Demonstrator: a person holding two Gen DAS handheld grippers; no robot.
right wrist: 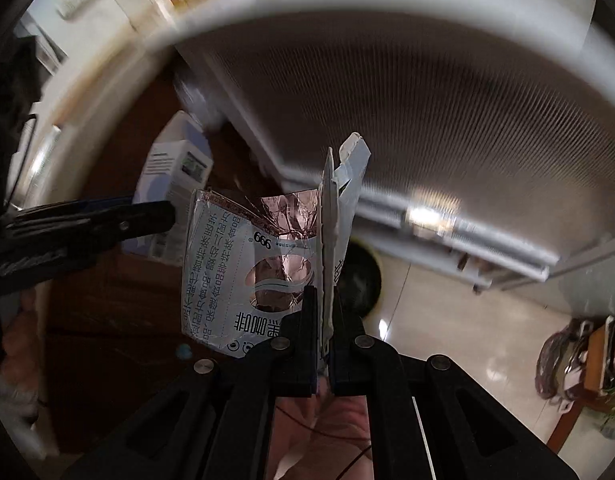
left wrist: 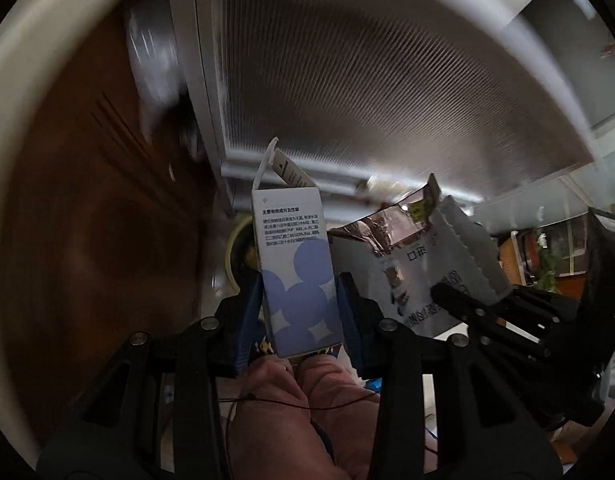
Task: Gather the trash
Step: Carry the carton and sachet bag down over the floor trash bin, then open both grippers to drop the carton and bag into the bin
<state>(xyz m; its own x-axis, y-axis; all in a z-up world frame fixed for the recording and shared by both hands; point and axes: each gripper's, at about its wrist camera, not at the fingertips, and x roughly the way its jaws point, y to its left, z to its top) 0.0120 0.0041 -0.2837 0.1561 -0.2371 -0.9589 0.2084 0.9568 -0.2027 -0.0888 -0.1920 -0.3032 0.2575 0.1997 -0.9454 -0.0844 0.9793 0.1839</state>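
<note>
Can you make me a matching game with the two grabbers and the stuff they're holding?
Things:
1. left gripper
2. right gripper
3. box
4. packet

States:
A. torn open, shiny foil inside
B. white with blue circles
C. fingers clamped on the box
D. fingers pinched on the packet's edge

Pairs: 1-C, 2-D, 3-B, 4-A

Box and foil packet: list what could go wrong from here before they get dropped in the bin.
1. The left gripper holds the box only near its bottom end, so it may tip or slip out.
2. The right gripper pinches just one edge of the torn foil packet; the thin foil may tear or slide free.
3. The two held items are close together and may snag.
</note>
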